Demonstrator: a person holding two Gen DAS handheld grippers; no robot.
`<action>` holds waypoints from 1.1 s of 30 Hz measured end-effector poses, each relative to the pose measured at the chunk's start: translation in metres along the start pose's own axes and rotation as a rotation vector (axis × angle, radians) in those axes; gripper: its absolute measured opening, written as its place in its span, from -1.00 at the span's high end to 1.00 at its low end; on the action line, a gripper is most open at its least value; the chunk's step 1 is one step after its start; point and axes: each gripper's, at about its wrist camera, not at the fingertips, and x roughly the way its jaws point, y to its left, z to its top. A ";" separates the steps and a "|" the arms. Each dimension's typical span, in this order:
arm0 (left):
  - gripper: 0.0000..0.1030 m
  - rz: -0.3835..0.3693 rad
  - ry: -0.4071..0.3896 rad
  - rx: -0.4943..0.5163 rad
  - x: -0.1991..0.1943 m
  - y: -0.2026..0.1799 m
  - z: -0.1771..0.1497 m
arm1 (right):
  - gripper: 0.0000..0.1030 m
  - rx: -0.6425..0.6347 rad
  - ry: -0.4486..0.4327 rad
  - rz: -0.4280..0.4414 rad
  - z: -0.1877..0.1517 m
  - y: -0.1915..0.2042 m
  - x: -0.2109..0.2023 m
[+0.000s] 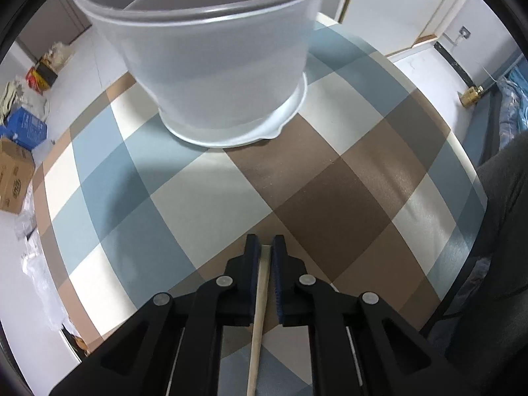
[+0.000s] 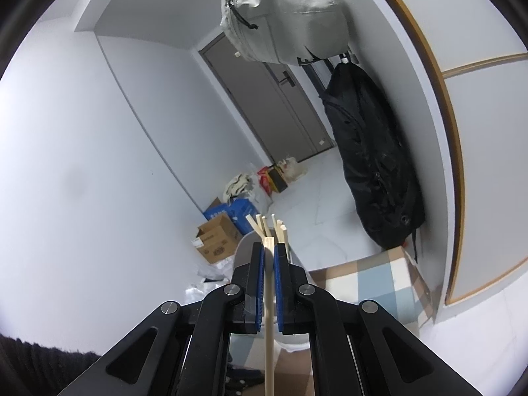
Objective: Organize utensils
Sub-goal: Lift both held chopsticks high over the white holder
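Grippers (image 1: 266,247) (image 2: 268,249) around square wooden chopsticks (image 1: 260,300)

A translucent white container (image 1: 211,76) stands at twelve o'clock on the tablecloth (image 1: 330,178) checked in blue, brown and cream. Both pale wooden chopsticks (image 1: 259,313) sit between blue-padded black fingers (image 2: 260,280).

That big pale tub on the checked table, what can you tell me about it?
The tub is a translucent, frosted white plastic container, round, with a thick rolled rim and walls tapering toward the base. It stands upright on a white lid or saucer at the far end of the checkered tablecloth. Neither gripper touches it. In the right wrist view, wooden sticks poke above its rim.
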 end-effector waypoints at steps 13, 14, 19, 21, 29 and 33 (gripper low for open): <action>0.95 0.009 0.032 -0.065 -0.001 -0.014 0.004 | 0.90 0.006 -0.007 0.005 0.000 -0.002 -0.006; 0.95 0.015 0.024 -0.071 -0.002 -0.013 0.002 | 0.90 0.004 -0.007 0.005 0.000 -0.003 -0.006; 0.96 0.021 -0.089 -0.185 -0.024 0.004 -0.007 | 0.90 -0.007 -0.002 0.000 -0.001 -0.001 -0.005; 0.96 0.013 -0.158 -0.223 -0.039 0.006 -0.009 | 0.90 -0.014 0.000 -0.005 -0.001 0.001 -0.004; 0.96 0.002 -0.470 -0.343 -0.118 -0.002 -0.012 | 0.90 -0.062 0.004 -0.008 0.003 0.017 0.008; 0.96 -0.027 -0.600 -0.392 -0.145 0.004 -0.010 | 0.90 -0.101 -0.013 -0.007 0.012 0.031 0.014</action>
